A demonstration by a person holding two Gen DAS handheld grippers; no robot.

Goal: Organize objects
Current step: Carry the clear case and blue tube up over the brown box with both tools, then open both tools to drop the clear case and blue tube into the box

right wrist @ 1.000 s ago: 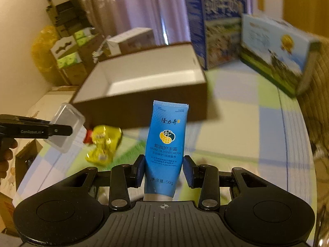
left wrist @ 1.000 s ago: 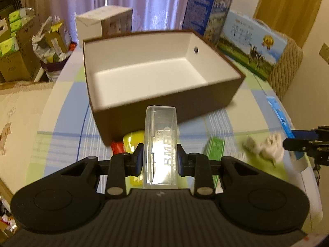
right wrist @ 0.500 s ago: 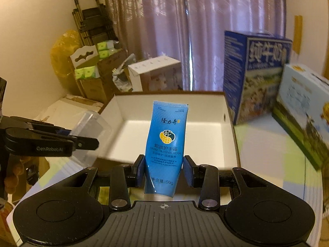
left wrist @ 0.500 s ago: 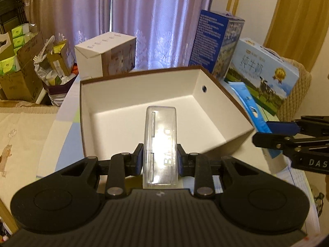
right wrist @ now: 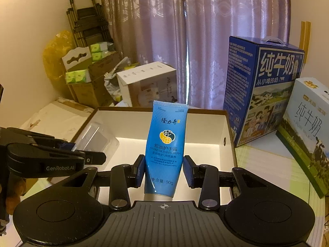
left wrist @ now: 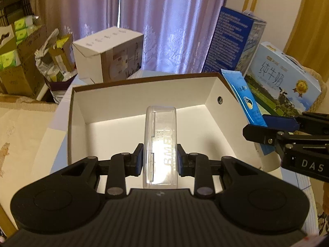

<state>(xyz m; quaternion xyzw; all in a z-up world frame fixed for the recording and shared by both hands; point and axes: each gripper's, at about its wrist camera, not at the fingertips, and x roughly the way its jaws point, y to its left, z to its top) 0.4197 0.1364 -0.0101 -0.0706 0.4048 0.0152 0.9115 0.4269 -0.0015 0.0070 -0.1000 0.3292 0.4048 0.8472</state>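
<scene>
Two grippers over the open brown box at centre frame, left gripper clamped on a clear plastic case, right gripper pinching an upright blue hand-cream tube.

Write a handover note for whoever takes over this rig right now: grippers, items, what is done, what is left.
Left gripper: shut on the clear plastic case, held over the open brown box.
Right gripper: shut on the blue hand cream tube, also above the box.
Done: both items picked up and brought to the box.
Left: lower and release each inside; the box's visible floor is bare. Any other items are out of view now.
</scene>
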